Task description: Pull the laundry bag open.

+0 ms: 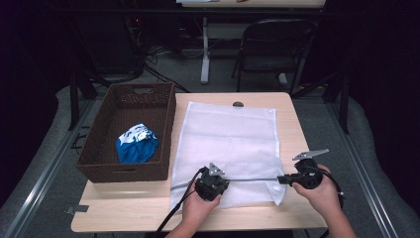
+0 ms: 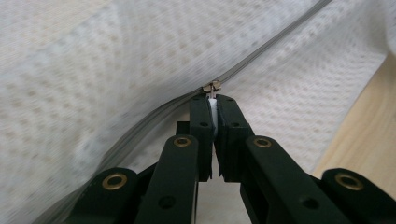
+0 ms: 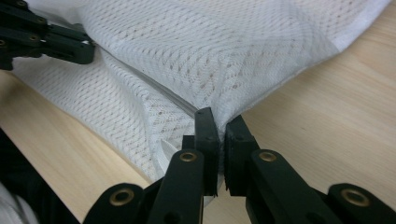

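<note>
A white mesh laundry bag (image 1: 230,136) lies flat on the wooden table (image 1: 297,119), its grey zipper (image 1: 247,180) running along the near edge. My left gripper (image 2: 213,100) is shut on the zipper pull, just below the metal slider (image 2: 212,87); in the high view this left gripper (image 1: 214,182) sits at the middle of the bag's near edge. My right gripper (image 3: 218,117) is shut on the mesh bag (image 3: 219,51) beside the zipper's end, and the right gripper (image 1: 281,179) holds the bag's near right corner. The left gripper (image 3: 51,39) also appears top left in the right gripper view.
A dark wicker basket (image 1: 99,144) stands on the table's left side with a blue and white cloth (image 1: 136,144) inside. A small dark object (image 1: 238,104) sits at the table's far edge. A folding chair (image 1: 270,49) stands beyond the table.
</note>
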